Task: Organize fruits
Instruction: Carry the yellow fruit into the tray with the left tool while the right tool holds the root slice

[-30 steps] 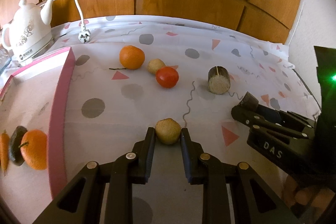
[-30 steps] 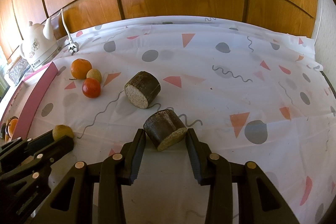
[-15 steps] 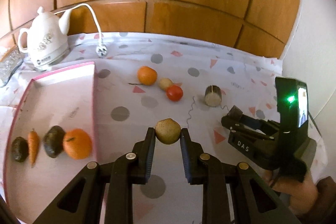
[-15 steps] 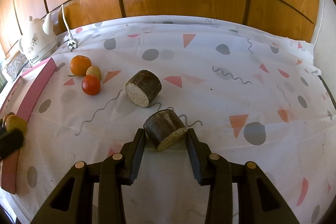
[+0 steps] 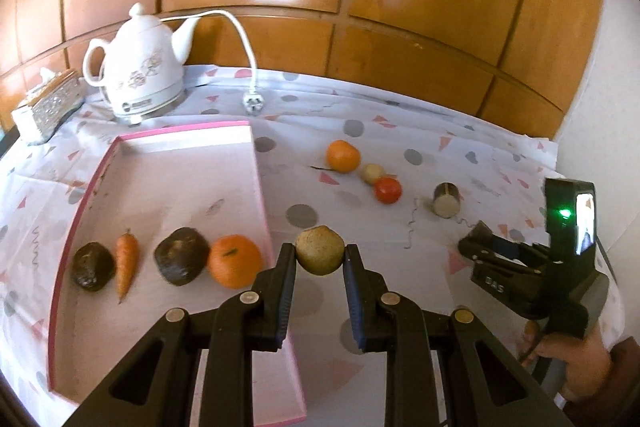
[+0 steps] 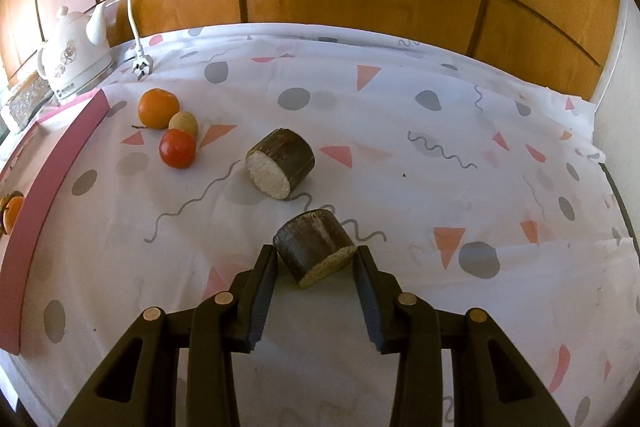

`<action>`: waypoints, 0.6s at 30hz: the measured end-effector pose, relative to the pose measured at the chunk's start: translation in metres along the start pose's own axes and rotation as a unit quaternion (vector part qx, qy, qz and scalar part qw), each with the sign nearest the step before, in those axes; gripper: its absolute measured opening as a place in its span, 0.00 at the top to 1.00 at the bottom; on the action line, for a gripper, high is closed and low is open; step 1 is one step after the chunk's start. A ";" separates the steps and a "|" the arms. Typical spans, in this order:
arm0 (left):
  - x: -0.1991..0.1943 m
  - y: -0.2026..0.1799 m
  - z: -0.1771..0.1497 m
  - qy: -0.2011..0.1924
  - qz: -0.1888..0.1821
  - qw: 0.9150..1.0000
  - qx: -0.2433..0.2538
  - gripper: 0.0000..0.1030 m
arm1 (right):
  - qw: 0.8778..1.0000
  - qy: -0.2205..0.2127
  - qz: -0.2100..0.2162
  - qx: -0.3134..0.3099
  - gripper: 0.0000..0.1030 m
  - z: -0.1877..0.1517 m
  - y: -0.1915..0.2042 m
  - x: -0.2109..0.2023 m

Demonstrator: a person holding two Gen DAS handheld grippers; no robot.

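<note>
My left gripper [image 5: 319,261] is shut on a round tan fruit [image 5: 320,249] and holds it in the air above the right rim of the pink tray [image 5: 258,171]. In the tray lie two dark fruits [image 5: 182,255], a carrot [image 5: 127,263] and an orange [image 5: 235,261]. My right gripper [image 6: 316,257] is shut on a short brown cylinder piece [image 6: 310,243] low over the cloth. Beyond it lie a second cylinder piece [image 6: 280,163], a tomato [image 6: 177,148], a small tan fruit [image 6: 184,123] and an orange [image 6: 158,108].
A white kettle [image 5: 142,67] with its cord and plug [image 5: 254,103] stands at the back left beside a tissue box [image 5: 48,103]. Wooden panels close off the far side. A person's hand [image 5: 576,363] holds the right gripper at the table's right end.
My left gripper has risen and drawn back to the left with the tan fruit, so the whole tray now shows. The right gripper has stayed on the cylinder piece.
</note>
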State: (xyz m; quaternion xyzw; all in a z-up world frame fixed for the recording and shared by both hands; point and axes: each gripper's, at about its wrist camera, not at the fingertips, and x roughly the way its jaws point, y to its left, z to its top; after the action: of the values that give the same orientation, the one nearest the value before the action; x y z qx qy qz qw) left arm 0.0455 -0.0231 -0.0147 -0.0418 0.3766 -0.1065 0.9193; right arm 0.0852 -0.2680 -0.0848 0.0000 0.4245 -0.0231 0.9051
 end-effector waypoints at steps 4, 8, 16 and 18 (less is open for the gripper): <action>0.001 0.012 -0.002 0.004 0.007 1.000 -0.013 0.77 | 1.000 0.003 0.011 -0.001 0.62 -0.004 0.004 -0.007; -0.001 0.028 -0.004 0.005 0.016 0.999 -0.030 0.77 | 0.999 0.005 0.037 -0.010 0.62 -0.010 0.016 -0.016; -0.012 0.066 -0.002 -0.007 0.034 0.997 -0.071 0.77 | 0.995 0.000 0.090 -0.035 0.62 -0.011 0.053 -0.031; -0.013 0.078 0.000 -0.008 0.040 0.996 -0.085 0.77 | 0.993 -0.008 0.106 -0.047 0.62 -0.008 0.064 -0.039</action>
State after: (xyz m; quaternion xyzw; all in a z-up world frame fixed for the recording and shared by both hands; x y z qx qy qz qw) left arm 0.0494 0.0557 -0.0181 -0.1060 0.3785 -0.0371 0.9187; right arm 0.0567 -0.2021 -0.0616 0.0019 0.4155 0.0931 0.9048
